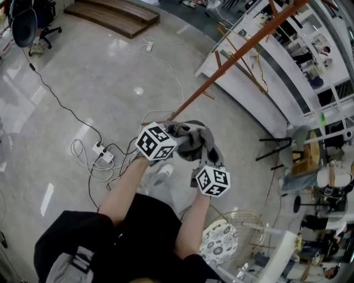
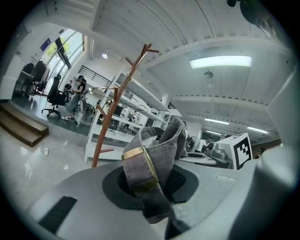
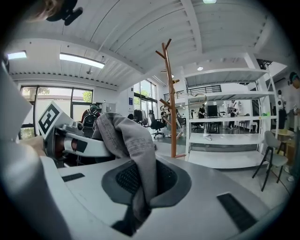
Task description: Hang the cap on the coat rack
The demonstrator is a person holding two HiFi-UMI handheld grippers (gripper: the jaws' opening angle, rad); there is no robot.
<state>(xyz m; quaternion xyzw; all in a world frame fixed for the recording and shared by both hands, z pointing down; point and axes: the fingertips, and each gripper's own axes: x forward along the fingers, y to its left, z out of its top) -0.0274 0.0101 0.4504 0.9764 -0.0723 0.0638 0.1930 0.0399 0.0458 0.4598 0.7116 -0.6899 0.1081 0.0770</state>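
A grey denim cap [image 1: 191, 141] hangs in the air between my two grippers, close to the brown wooden coat rack [image 1: 232, 58]. My left gripper [image 1: 176, 138] is shut on the cap's back strap [image 2: 140, 166], which has a brass buckle. My right gripper [image 1: 207, 159] is shut on a fold of the cap's cloth [image 3: 133, 145]. In the left gripper view the coat rack [image 2: 112, 110] stands upright ahead and to the left, with bare pegs. The right gripper view shows the rack [image 3: 171, 98] straight ahead, farther off.
White shelving [image 1: 265, 61] runs behind the rack. A power strip with cables [image 1: 103, 153] lies on the floor at left. A wooden platform [image 1: 113, 14] and an office chair [image 1: 25, 25] stand far left. A person [image 2: 77, 96] stands in the distance.
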